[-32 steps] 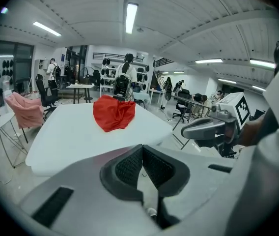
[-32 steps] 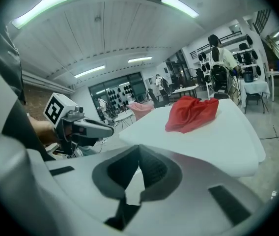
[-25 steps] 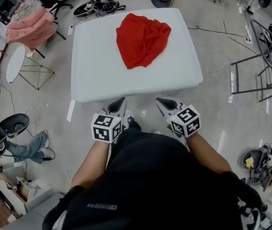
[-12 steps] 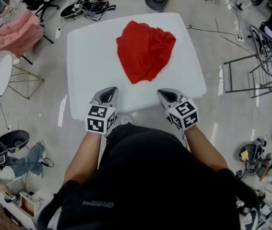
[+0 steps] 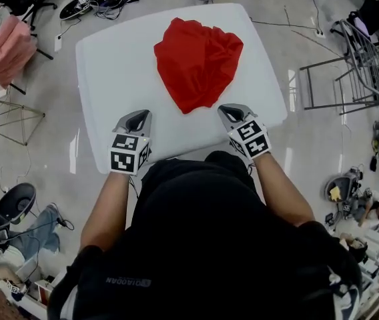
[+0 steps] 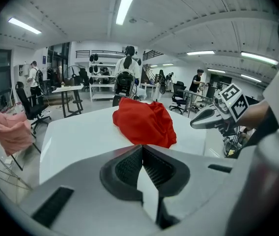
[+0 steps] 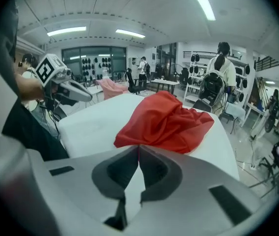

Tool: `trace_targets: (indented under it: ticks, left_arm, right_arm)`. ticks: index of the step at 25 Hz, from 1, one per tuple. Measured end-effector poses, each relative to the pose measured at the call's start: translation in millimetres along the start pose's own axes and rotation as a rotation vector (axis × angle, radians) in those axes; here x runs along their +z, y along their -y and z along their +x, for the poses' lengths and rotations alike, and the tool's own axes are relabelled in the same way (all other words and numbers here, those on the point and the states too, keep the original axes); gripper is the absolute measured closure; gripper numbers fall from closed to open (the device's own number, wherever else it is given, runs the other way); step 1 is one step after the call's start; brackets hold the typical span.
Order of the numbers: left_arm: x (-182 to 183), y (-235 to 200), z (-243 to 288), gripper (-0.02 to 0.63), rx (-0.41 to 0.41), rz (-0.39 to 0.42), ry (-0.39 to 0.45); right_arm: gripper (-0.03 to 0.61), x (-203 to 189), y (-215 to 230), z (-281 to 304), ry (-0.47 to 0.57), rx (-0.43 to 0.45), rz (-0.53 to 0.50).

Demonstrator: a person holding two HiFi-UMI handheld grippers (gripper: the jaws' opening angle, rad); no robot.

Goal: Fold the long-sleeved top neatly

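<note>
Left tool [image 5: 138,115], right tool [image 5: 229,109] advanced, apparently over table [image 5: 109,65].

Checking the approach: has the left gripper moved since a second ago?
Yes. The left gripper has come forward: earlier short of the white table's near edge, now over it.

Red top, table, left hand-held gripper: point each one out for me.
Red top [image 5: 196,62], head view, middle of the crumpled heap.
Table [image 5: 113,72], head view, bare surface beside the top.
Left hand-held gripper [image 5: 139,115], head view, tip of its shut jaws.
</note>
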State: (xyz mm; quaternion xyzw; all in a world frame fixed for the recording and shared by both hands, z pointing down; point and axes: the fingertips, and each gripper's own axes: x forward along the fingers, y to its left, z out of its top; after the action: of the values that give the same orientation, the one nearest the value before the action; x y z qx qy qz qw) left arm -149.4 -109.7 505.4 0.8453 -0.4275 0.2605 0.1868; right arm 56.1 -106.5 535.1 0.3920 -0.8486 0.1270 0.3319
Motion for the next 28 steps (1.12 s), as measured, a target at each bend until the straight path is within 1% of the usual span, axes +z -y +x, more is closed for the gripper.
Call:
trace_targets:
  ticks: [3, 7, 9, 12, 15, 17, 19, 23, 27, 28]
  left_arm:
    - [-0.1, -3.0, 2.4, 0.611, -0.003, -0.039, 0.004]
    - [-5.9, -10.5, 3.3, 0.611, 0.049, -0.093, 0.003]
    - [-8.7, -11.5, 2.2, 0.611, 0.075, -0.134, 0.007]
    - [-11.3, -10.5, 2.2, 0.611, 0.114, -0.177, 0.013]
    - [-13.4, -8.8, 2.0, 0.611, 0.154, -0.226, 0.020]
    - [-14.6, -6.0, 1.2, 0.611, 0.176, -0.254, 0.021]
    - [-16.3, -2.1, 0.0, 0.611, 0.199, -0.274, 0.020]
    - [-22.7, 5.1, -5.7, 0.611, 0.242, -0.304, 0.014]
    - [-27.7, 13.8, -10.8, 0.611, 0.267, -0.316, 0.013]
    - [-27.9, 15.7, -11.5, 0.611, 0.271, -0.317, 0.014]
  right_arm:
    - [0.560, -16.2, 10.5, 14.5, -0.090, -0.006, -0.097]
    - [0.538, -32.8, 16.8, 32.5, -0.194, 0.030, -0.253]
    - [0.512, -37.9, 18.7, 41.1, -0.232, 0.051, -0.363]
    - [0.478, -42.3, 22.3, 54.4, -0.269, 0.082, -0.555]
    - [0.445, -49.9, 21.9, 66.7, -0.299, 0.137, -0.689]
    - [0.415, -55.3, 21.6, 72.4, -0.311, 0.171, -0.741]
    - [0.410, -58.8, 22.2, 75.7, -0.308, 0.192, -0.778]
    - [0.434, -59.8, 22.8, 81.6, -0.289, 0.210, -0.834]
    - [0.435, -61.2, 19.7, 82.3, -0.275, 0.236, -0.876]
    - [0.452, -63.0, 17.9, 81.9, -0.276, 0.250, -0.883]
